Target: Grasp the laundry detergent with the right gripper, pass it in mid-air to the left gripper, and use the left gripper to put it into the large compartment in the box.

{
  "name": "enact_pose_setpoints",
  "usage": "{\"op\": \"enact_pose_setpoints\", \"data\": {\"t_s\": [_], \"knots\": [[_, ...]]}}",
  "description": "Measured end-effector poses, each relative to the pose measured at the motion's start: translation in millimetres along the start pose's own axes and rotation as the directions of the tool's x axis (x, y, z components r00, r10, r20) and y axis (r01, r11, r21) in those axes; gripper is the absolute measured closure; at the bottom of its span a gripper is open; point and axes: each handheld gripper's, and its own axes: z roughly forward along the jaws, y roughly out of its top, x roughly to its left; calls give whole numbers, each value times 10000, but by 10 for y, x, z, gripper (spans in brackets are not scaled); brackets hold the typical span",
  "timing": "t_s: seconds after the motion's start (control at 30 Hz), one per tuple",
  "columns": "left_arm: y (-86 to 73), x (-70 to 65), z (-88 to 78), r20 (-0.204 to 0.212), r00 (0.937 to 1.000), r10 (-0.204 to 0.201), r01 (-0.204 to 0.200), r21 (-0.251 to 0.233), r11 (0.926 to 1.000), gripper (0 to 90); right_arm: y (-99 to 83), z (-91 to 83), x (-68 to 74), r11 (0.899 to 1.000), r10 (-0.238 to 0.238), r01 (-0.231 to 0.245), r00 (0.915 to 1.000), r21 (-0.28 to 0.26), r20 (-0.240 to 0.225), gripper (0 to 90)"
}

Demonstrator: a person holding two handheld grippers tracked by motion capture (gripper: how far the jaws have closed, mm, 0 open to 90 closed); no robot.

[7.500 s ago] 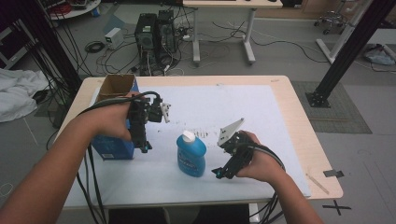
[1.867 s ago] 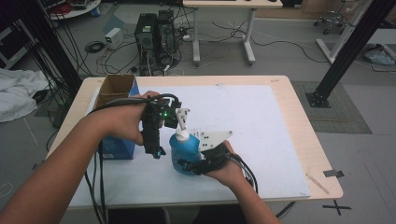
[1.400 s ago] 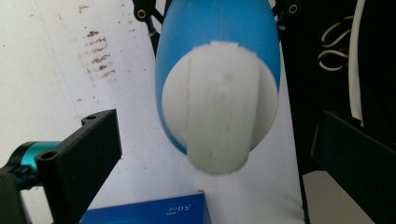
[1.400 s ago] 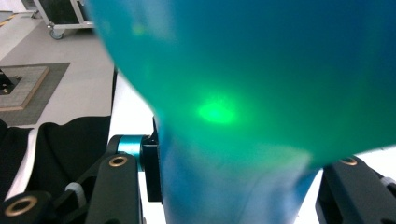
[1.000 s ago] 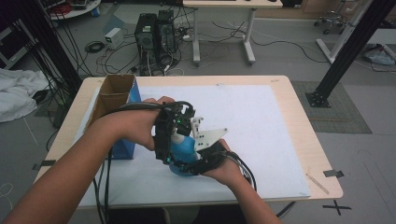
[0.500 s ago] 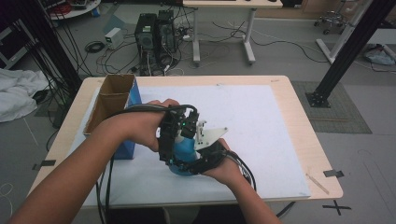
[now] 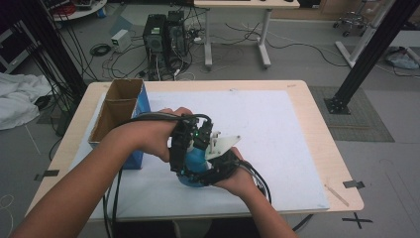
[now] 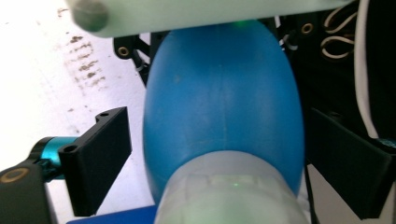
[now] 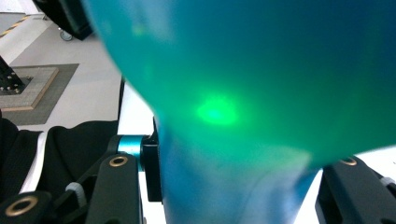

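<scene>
Blue bottle (image 7: 195, 166) with a pale cap (image 8: 229, 196) stands on the white mat (image 7: 277, 144) near the table's front edge, beside an open cardboard box (image 7: 119, 116). Right gripper (image 7: 213, 173) is clamped on the bottle's body, as it was a second ago. Left gripper (image 7: 185, 148), seven seconds ago well left of the bottle, now straddles the cap; its jaws have just been closing, with a gap showing beside one of them.

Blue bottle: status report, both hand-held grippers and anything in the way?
Right hand-held gripper clamped on blue bottle. Left hand-held gripper closing around white cap, gaps showing. Open cardboard box stands beside, apart.
</scene>
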Motion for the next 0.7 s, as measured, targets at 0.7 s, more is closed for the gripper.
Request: {"op": "enact_pose_setpoints", "data": {"t_s": [0.7], "knots": [[-9, 6, 30, -200, 9997, 104, -101, 167, 9998, 197, 2, 24, -11, 10000, 86, -86, 10000, 23, -30, 461]]}}
